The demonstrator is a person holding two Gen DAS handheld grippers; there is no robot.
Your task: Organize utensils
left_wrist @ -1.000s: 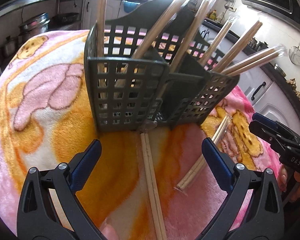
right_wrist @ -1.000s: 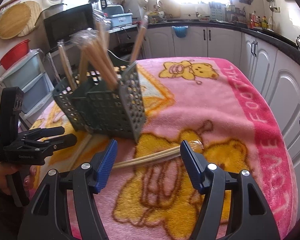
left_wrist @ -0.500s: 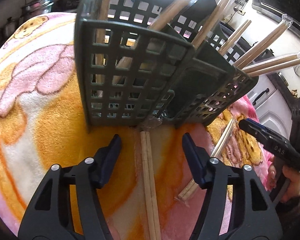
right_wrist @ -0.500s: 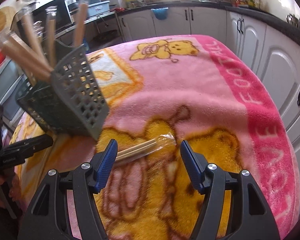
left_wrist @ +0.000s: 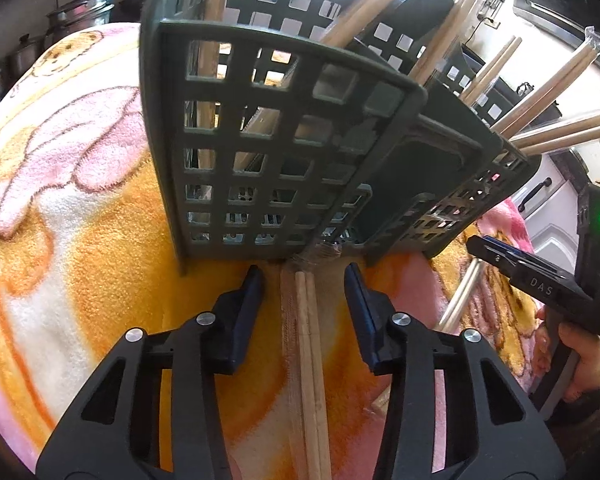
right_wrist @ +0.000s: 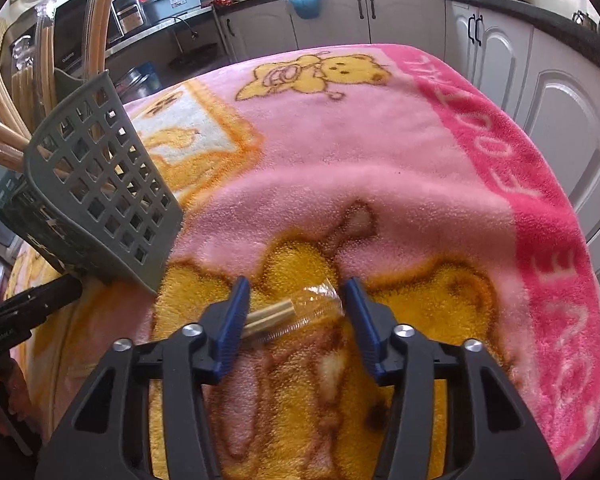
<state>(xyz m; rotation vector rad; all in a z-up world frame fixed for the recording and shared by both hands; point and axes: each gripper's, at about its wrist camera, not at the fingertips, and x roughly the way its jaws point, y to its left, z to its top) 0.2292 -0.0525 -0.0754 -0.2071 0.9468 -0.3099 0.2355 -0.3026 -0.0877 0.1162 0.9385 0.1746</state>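
A grey lattice utensil basket (left_wrist: 284, 152) stands on the blanket with several wrapped chopstick pairs upright in it. One wrapped chopstick pair (left_wrist: 310, 344) lies flat, its tip at the basket's foot. My left gripper (left_wrist: 305, 280) straddles it, jaws closing, pads clear of the sticks. A second wrapped pair (right_wrist: 276, 318) lies beside the basket (right_wrist: 100, 200). My right gripper (right_wrist: 296, 292) sits over its plastic-tipped end, jaws closing, with gaps still showing either side. The right gripper (left_wrist: 540, 284) also shows in the left wrist view, over that pair (left_wrist: 458, 300).
A pink and orange teddy-bear blanket (right_wrist: 340, 152) covers the table. White kitchen cabinets (right_wrist: 540, 92) run along the right and back. Pots (left_wrist: 76, 16) stand on a shelf beyond the table's far left. A hand (left_wrist: 584, 360) holds the right gripper.
Both grippers came down closer to their chopstick pairs and their jaws narrowed around them. The basket now fills more of the left wrist view.
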